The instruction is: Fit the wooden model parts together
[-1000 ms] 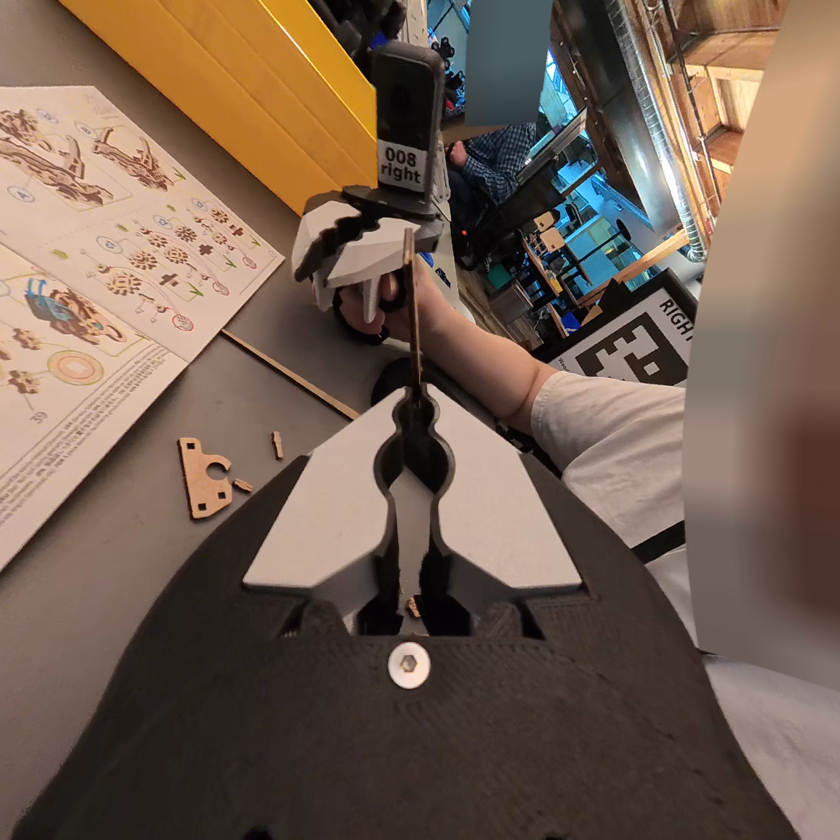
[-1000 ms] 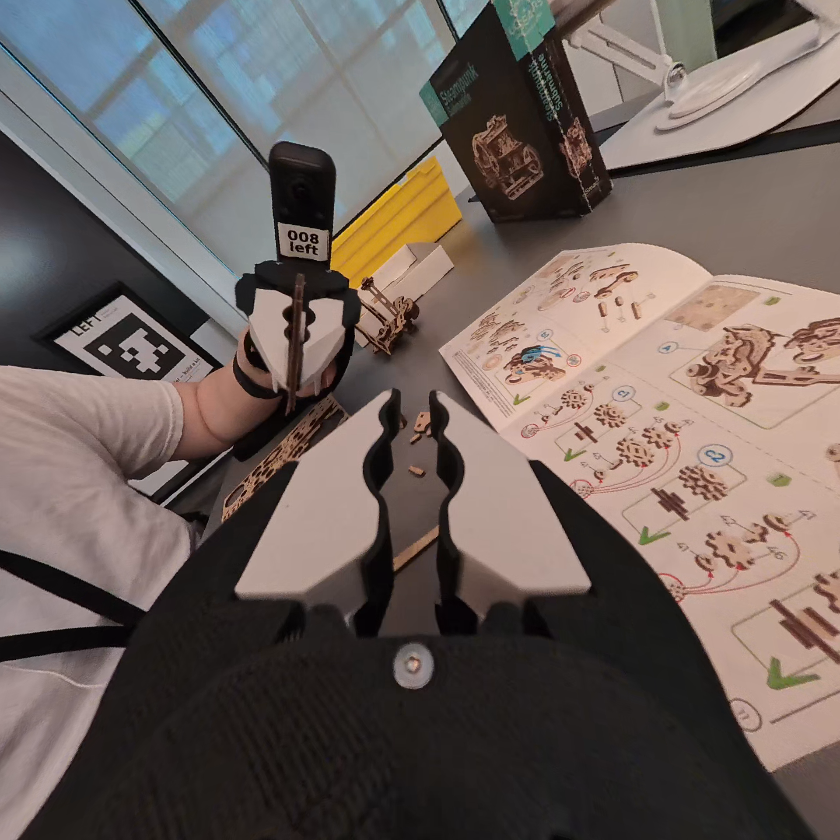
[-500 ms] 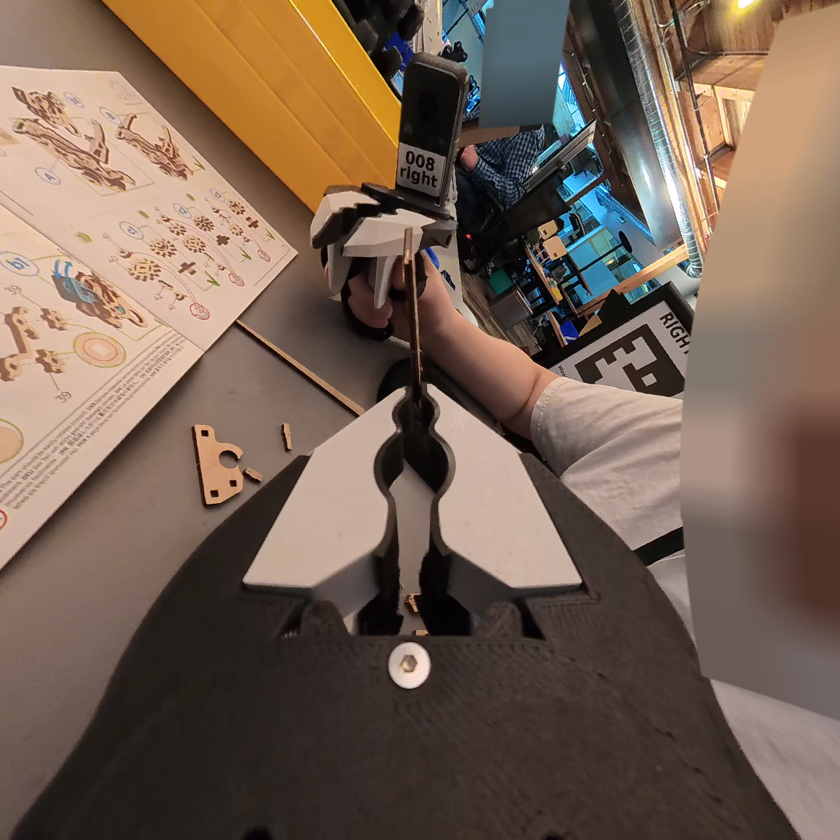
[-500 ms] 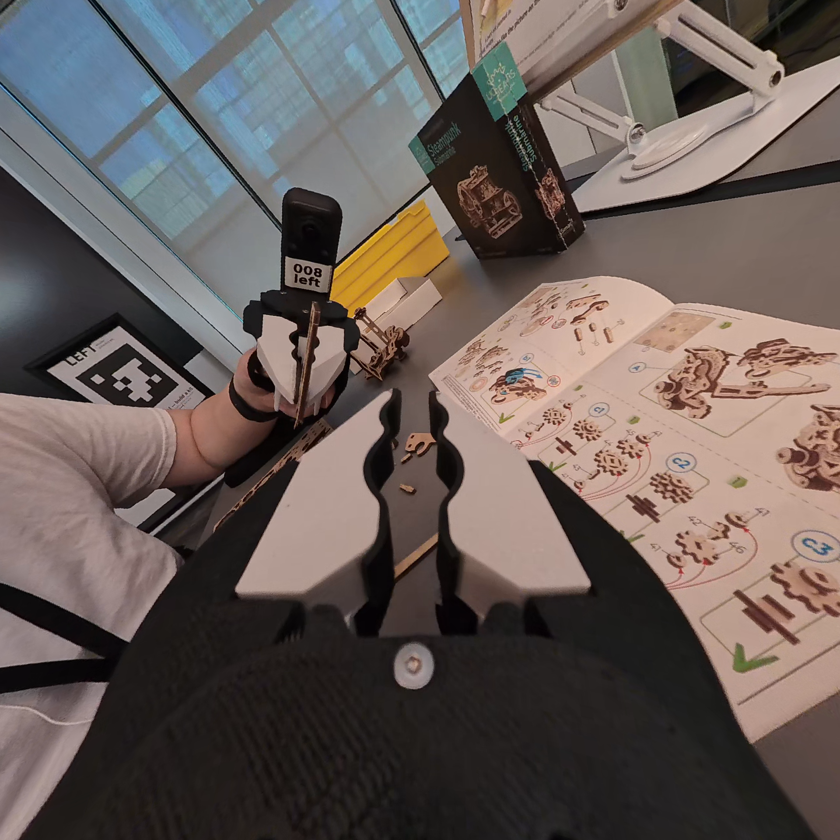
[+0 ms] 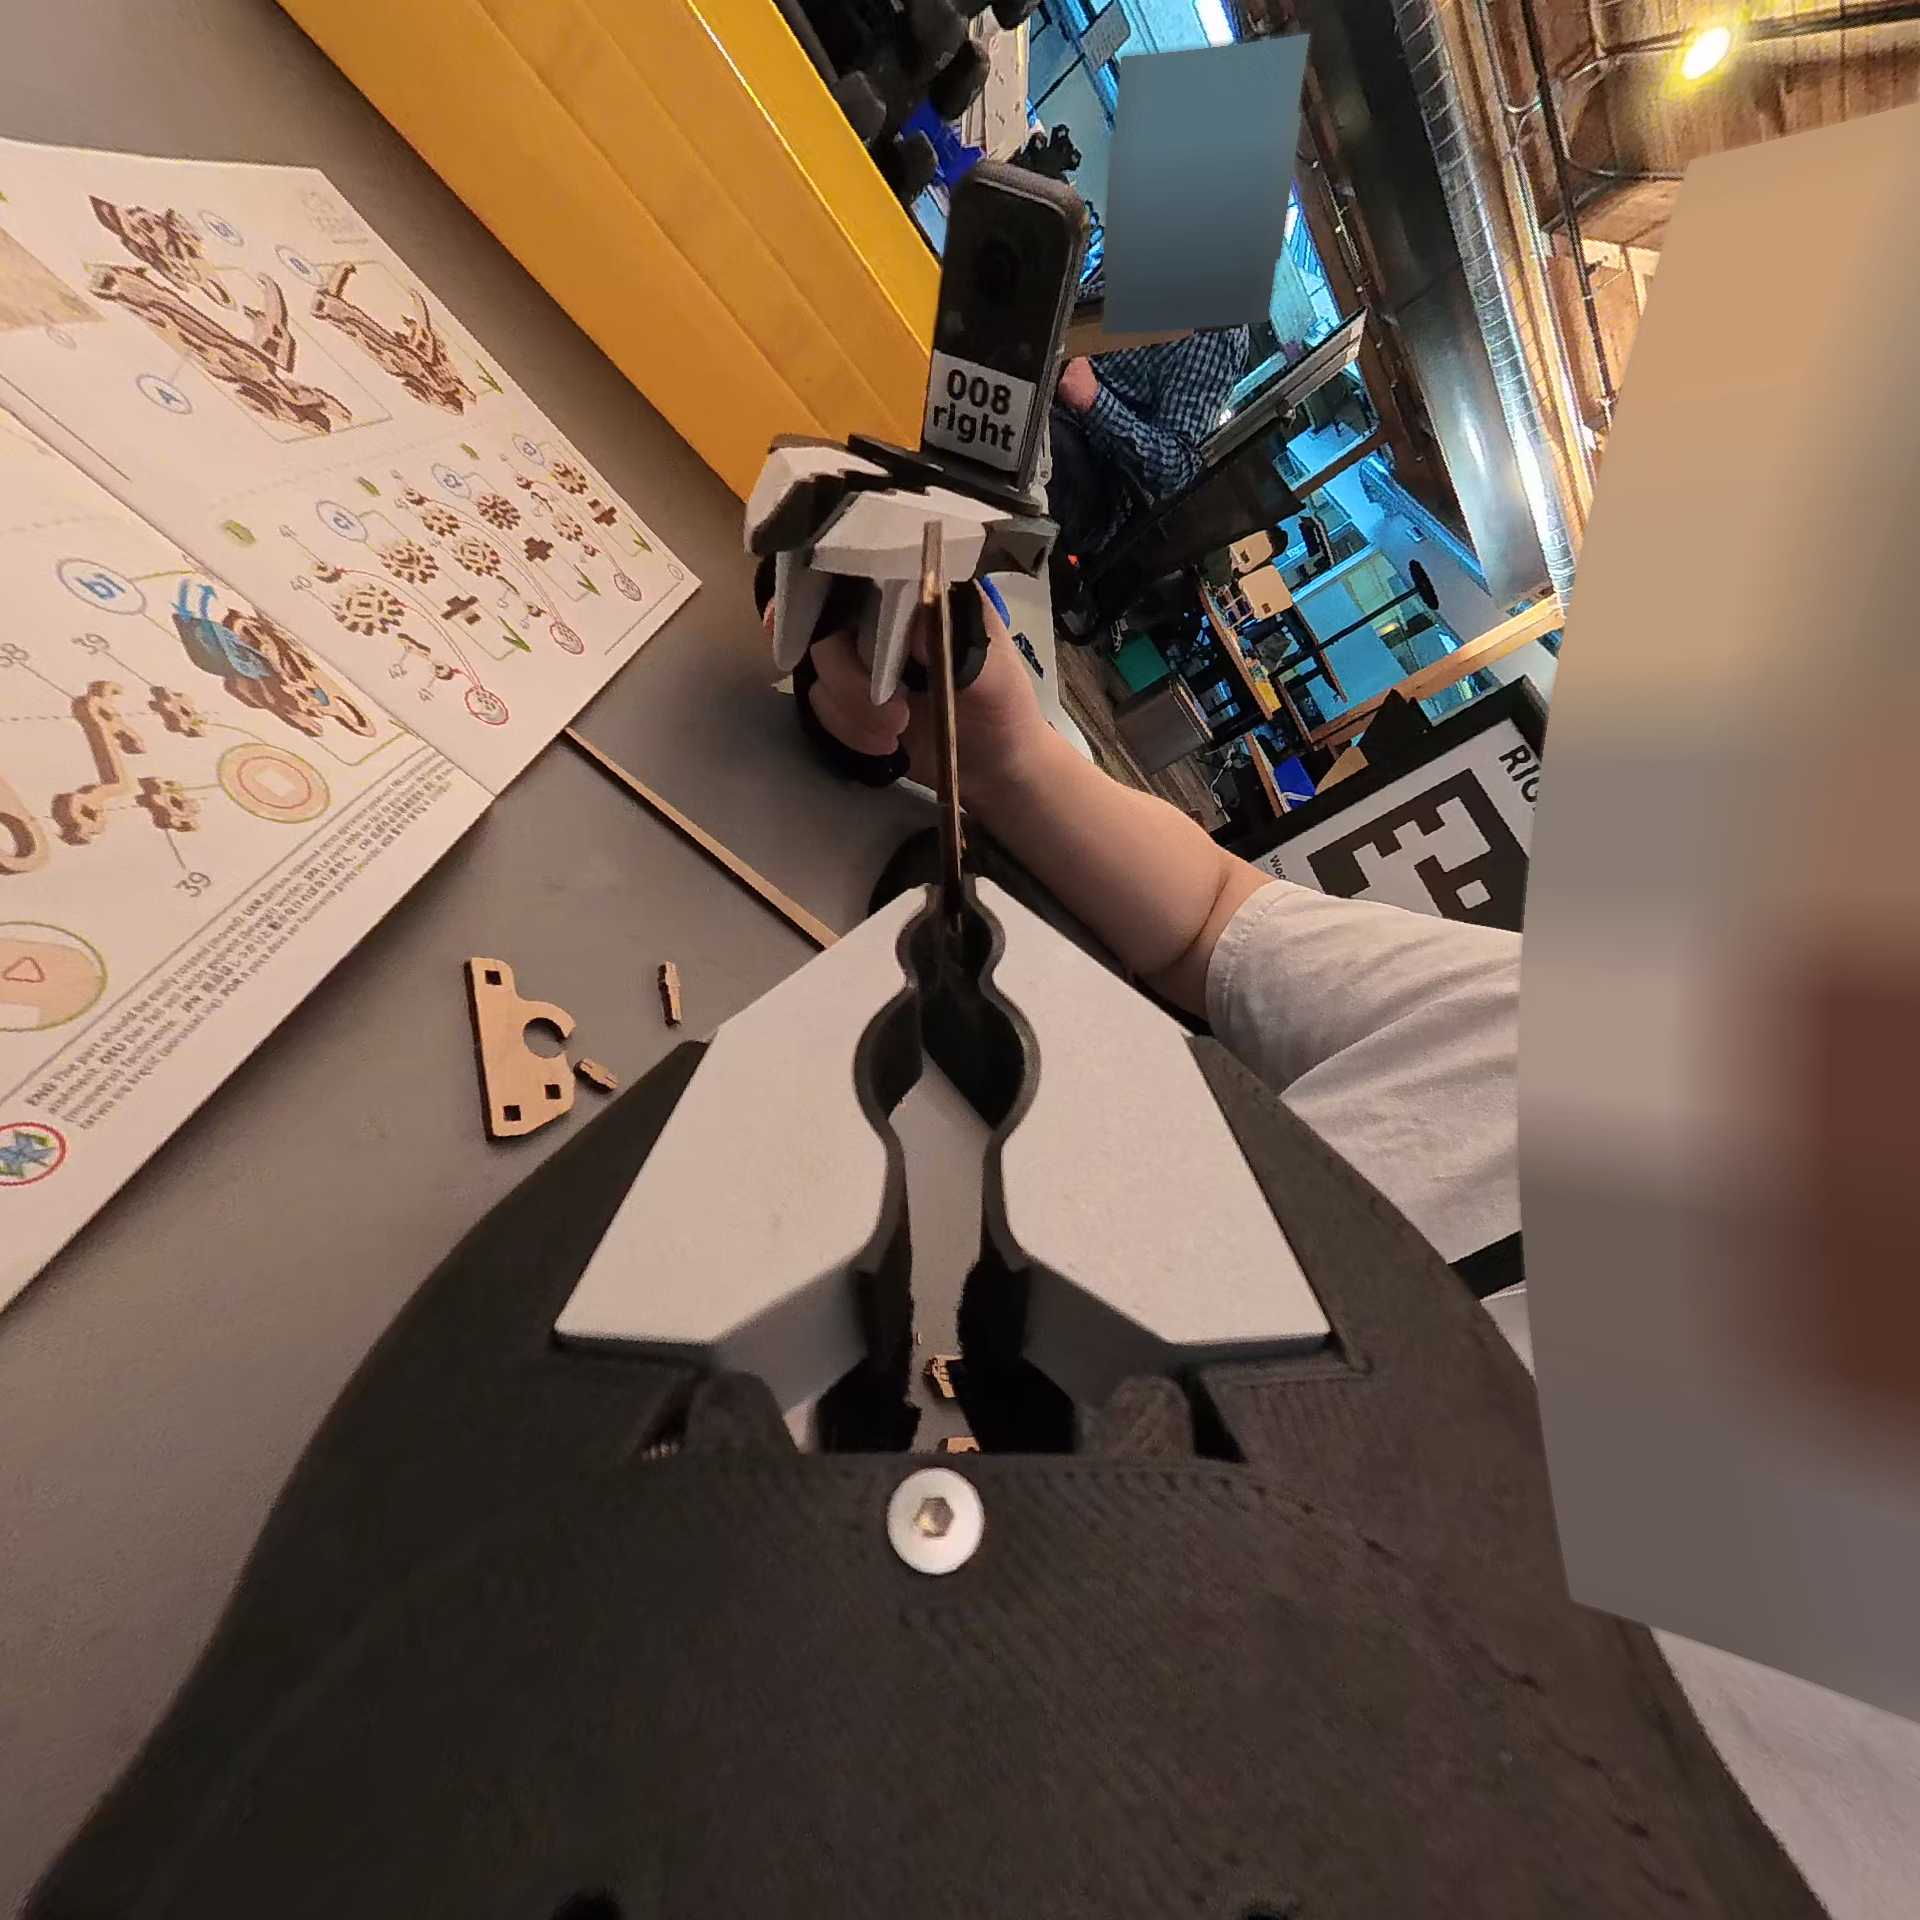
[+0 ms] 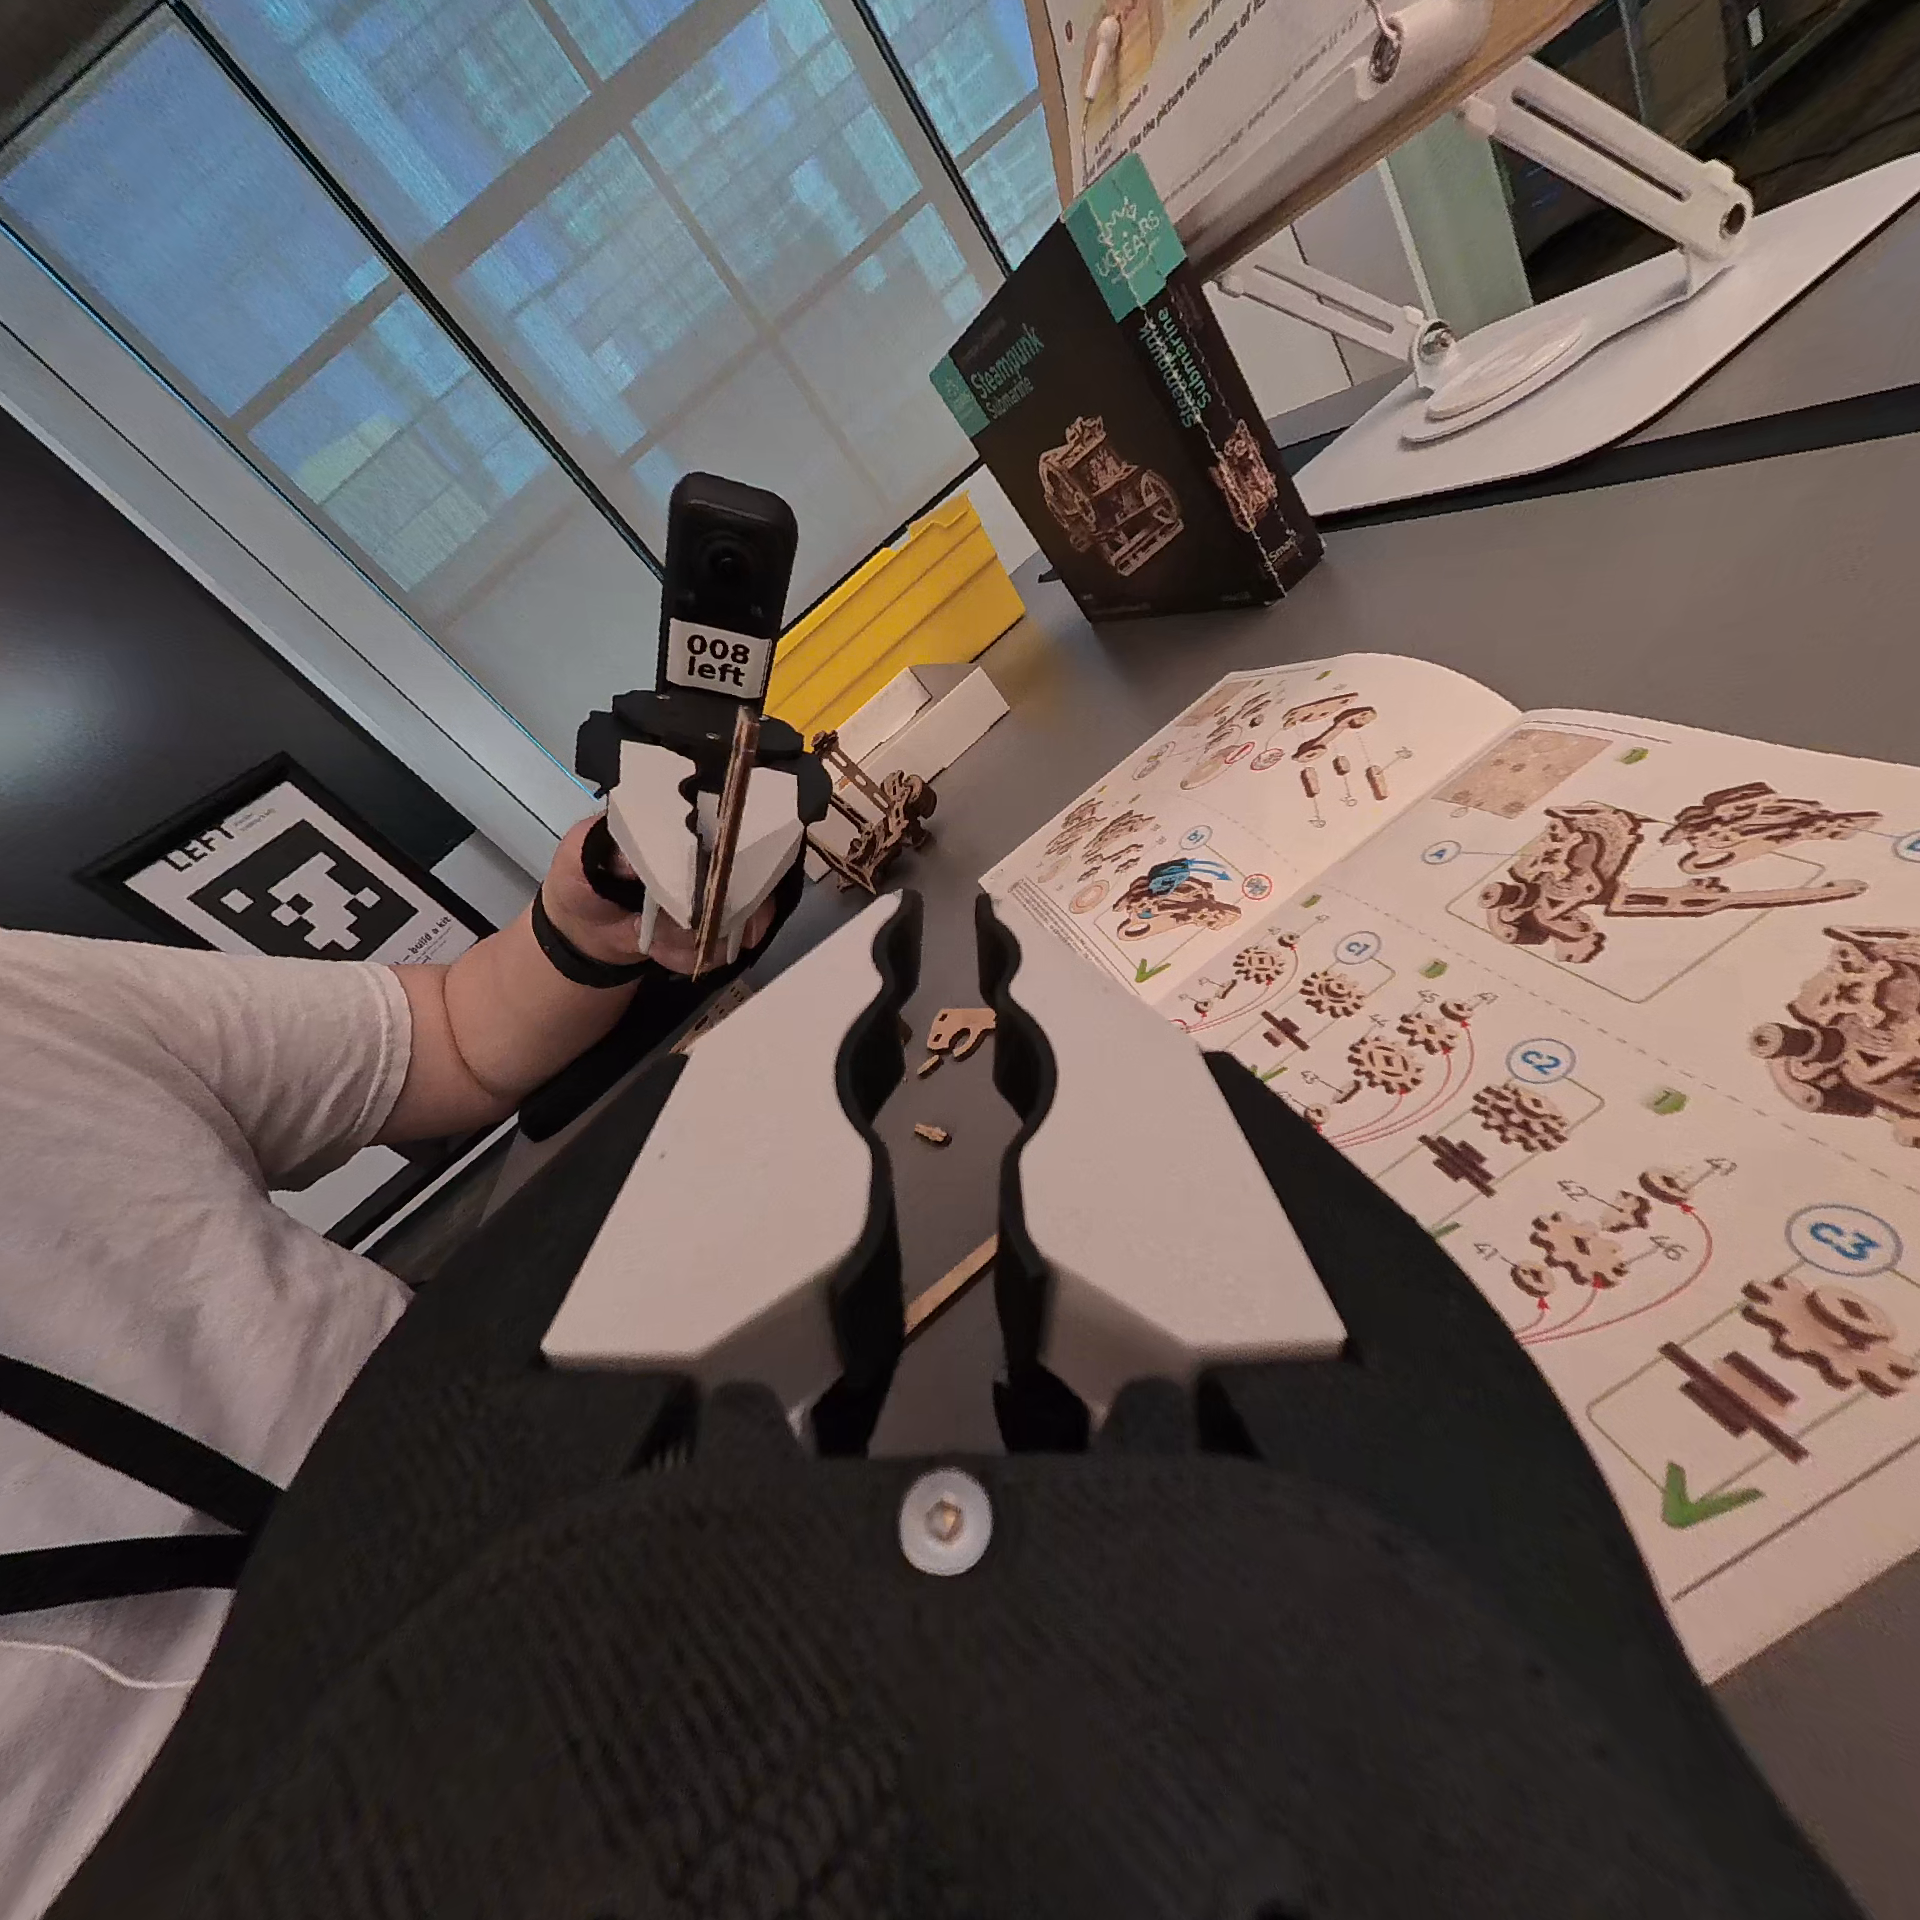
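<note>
Wooden sheet [image 5: 943,717]: thin, light, stiff, judged brittle; clamped edge-on, raised above the table, by left gripper [image 5: 951,914]. Right gripper [image 6: 945,914]: fingers apart, empty. Loose bracket piece [image 6: 958,1031] best pinched across flat faces.

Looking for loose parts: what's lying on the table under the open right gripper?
Seen between the right gripper's fingers: a small notched wooden plate, two tiny wooden bits and a thin wooden strip. The gripper's body hides whatever lies beneath it.
</note>
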